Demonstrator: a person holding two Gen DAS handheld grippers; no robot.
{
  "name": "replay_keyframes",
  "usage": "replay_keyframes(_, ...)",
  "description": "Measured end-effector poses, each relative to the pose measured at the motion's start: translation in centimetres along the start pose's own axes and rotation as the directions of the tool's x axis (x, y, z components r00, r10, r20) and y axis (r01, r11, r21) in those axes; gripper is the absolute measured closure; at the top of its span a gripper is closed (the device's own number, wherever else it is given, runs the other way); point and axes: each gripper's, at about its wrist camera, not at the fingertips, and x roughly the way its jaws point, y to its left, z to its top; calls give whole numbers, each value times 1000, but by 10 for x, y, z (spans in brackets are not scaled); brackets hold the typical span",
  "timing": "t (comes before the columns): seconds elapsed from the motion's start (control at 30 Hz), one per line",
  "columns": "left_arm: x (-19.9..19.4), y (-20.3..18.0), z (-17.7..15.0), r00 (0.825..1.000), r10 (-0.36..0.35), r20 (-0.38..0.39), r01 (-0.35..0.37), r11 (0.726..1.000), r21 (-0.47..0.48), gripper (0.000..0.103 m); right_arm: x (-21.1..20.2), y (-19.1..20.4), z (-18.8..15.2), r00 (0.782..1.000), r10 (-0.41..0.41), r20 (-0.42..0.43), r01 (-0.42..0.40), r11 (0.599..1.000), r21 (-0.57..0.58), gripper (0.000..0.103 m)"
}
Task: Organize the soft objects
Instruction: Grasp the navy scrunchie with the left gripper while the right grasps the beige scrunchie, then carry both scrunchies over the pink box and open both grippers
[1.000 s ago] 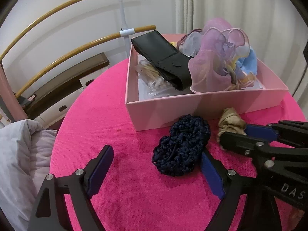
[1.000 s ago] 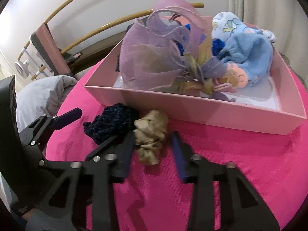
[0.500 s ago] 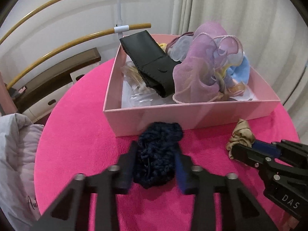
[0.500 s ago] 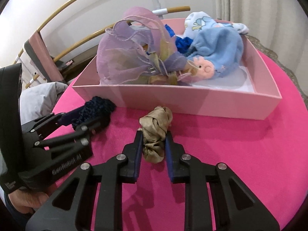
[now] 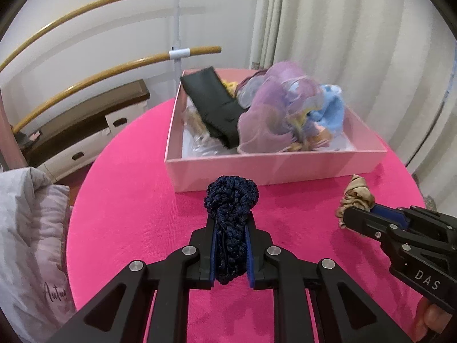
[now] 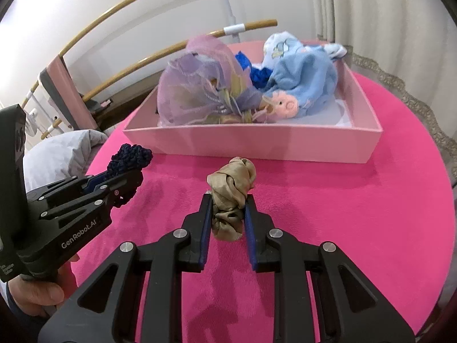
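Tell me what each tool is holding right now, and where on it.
The left tool pinches the navy crocheted scrunchie across its near end; the right tool pinches the beige satin scrunchie across its near half.

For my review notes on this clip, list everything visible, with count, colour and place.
scrunchie: 1, navy, clamped in left gripper
scrunchie: 1, tan, clamped in right gripper
box: 1, pink, far side of table
sheer scrunchie: 1, lilac, in box
plush toy: 1, light blue, in box
pouch: 1, black, in box
table: 1, round, hot-pink cover
cloth: 1, grey, left of table
rails: 2, wooden, by wall
curtain: 1, cream, behind box
left gripper: 1, black, shut
right gripper: 1, black, shut
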Motion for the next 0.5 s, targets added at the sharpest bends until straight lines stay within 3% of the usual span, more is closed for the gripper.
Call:
replay_keyframes(0.2,-29,-9,12,999,-15,49,14,1000,26,91,-33,0,10,998,-5,62,5,1000,-9,83)
replay_keyframes(0.5,-68,-10,56,990,-30,139,24,999,43,90,-69,-4,59,987,-46,157,53,998,-42,83)
